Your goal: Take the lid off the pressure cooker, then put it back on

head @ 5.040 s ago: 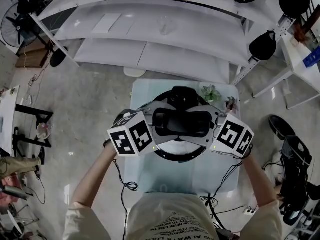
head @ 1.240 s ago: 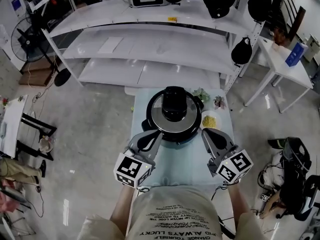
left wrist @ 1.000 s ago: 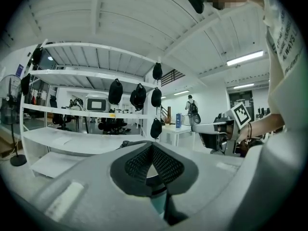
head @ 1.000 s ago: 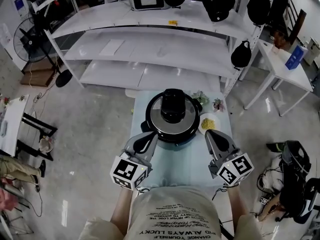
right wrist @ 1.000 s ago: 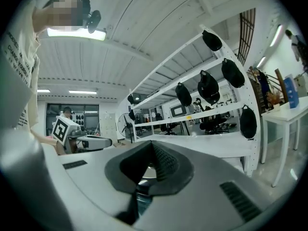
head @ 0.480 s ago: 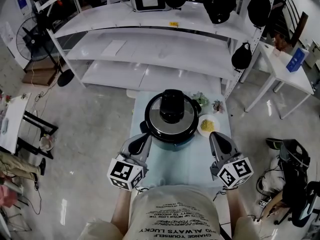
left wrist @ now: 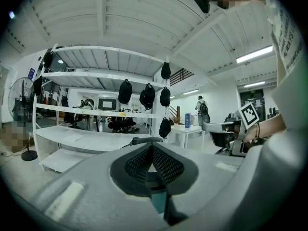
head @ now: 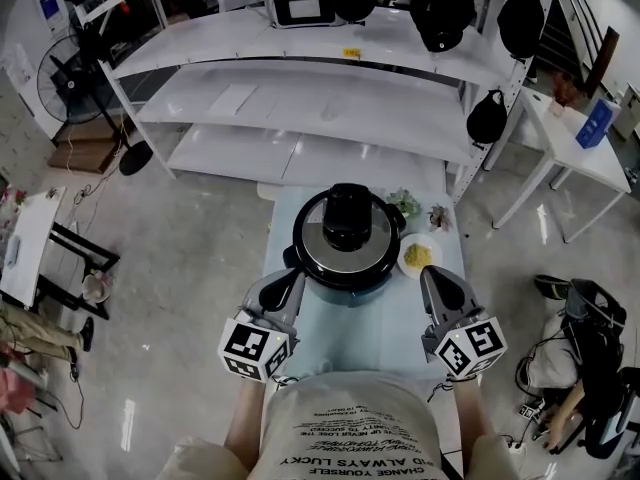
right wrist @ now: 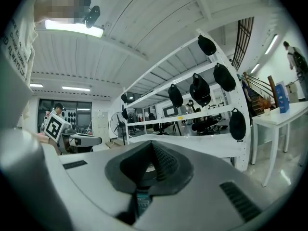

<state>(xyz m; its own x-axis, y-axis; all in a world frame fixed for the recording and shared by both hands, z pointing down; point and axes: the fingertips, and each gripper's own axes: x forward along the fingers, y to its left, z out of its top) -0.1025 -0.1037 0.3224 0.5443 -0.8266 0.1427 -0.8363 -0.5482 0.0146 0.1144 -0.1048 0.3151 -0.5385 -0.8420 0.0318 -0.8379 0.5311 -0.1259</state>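
The round silver lid point(head: 322, 253) sits level on the black pressure cooker point(head: 345, 290). The left gripper point(head: 286, 286) and right gripper point(head: 437, 283) hover at its near side, jaws together, empty: either before lifting or after return.

Pressure cooker lid point(head: 320, 253) looks brushed metal, its handle point(head: 347, 218) glossy black plastic. Table point(head: 350, 328) under the cooker is smooth, pale, matt. Left gripper point(head: 289, 277) and right gripper point(head: 433, 274) show matt grey plastic shells, rough dark pads point(left wrist: 166, 165).
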